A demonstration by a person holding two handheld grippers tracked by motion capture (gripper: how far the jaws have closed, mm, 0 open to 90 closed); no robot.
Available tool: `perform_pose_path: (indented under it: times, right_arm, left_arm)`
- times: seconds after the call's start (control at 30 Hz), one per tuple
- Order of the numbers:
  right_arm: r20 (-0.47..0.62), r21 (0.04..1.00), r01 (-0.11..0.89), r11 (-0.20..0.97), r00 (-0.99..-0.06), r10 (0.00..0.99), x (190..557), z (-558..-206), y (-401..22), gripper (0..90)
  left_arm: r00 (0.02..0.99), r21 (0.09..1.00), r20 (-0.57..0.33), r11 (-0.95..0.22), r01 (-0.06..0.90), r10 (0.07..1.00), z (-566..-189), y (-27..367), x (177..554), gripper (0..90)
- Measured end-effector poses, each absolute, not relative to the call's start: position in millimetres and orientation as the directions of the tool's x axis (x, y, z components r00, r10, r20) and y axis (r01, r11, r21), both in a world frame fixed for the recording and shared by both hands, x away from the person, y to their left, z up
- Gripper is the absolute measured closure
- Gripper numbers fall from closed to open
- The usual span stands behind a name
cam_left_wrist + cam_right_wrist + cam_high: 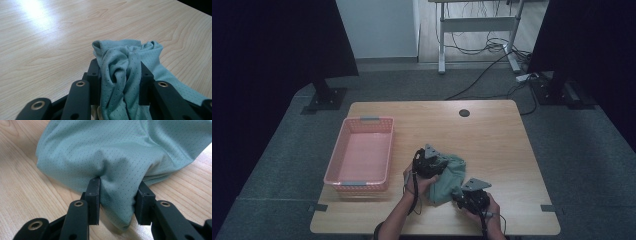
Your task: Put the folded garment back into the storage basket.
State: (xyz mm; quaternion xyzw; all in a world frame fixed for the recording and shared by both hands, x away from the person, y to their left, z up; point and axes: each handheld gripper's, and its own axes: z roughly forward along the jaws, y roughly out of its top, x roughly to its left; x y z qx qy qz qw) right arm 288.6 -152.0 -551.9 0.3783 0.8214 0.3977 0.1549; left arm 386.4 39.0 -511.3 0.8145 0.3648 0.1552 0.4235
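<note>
A crumpled pale green mesh cloth (453, 173) lies on the wooden table (492, 140) near its front edge. My left gripper (432, 161) is at the cloth's left side. In the left gripper view a thick bunch of the cloth (125, 52) stands pinched between the left gripper's (118, 68) black jaws. My right gripper (468, 194) is at the cloth's front right corner. There a fold of the cloth (120, 145) fills the right gripper (117, 186), with creases running from the jaws. Both are held by a person's hands.
A pink plastic basket (360, 183) with nothing in it stands on the left half of the table, just left of the left hand. A round cable hole (464, 113) sits near the far edge. Bare wood stretches behind and right of the cloth.
</note>
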Motion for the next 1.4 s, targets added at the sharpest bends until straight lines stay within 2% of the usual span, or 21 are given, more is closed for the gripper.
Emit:
perform_pose_path:
  times: [0.6, 0.97, 1.1, 1.2, 1.23, 1.37, 1.4]
  right_arm:
    - [0.031, 0.81, 0.466, 0.356, -0.64, 0.768, 282.8, -545.4, -152.3, 68.6]
    - [0.055, 0.804, 0.48, 0.351, -0.648, 0.76, 284.3, -546.6, -154.3, 68.5]
    - [0.087, 0.795, 0.503, 0.338, -0.647, 0.757, 286.5, -549.4, -156.4, 64.5]
    - [0.089, 0.771, 0.527, 0.358, -0.646, 0.758, 289.1, -552.5, -155.8, 50.7]
    - [0.089, 0.767, 0.531, 0.359, -0.642, 0.761, 289.4, -554.1, -155.3, 49.0]
    - [0.069, 0.759, 0.531, 0.376, -0.641, 0.765, 288.9, -553.5, -152.0, 47.9]
    - [0.066, 0.757, 0.531, 0.381, -0.642, 0.763, 288.6, -553.3, -151.3, 51.7]
  left_arm:
    - [0.693, 0.805, -0.059, -0.375, 0.459, 0.719, -506.6, 37.5, 384.2, 63.9]
    - [0.691, 0.807, -0.061, -0.372, 0.459, 0.72, -506.8, 36.8, 383.3, 64.0]
    - [0.688, 0.807, -0.062, -0.37, 0.461, 0.723, -507.5, 36.1, 383.4, 63.9]
    - [0.687, 0.805, -0.062, -0.37, 0.463, 0.724, -507.8, 35.8, 383.7, 63.9]
    - [0.687, 0.805, -0.062, -0.371, 0.463, 0.724, -507.9, 35.8, 383.8, 63.9]
    - [0.687, 0.805, -0.063, -0.369, 0.464, 0.724, -507.8, 35.1, 383.9, 64.0]
    - [0.687, 0.806, -0.064, -0.369, 0.463, 0.724, -507.6, 34.9, 383.9, 64.0]
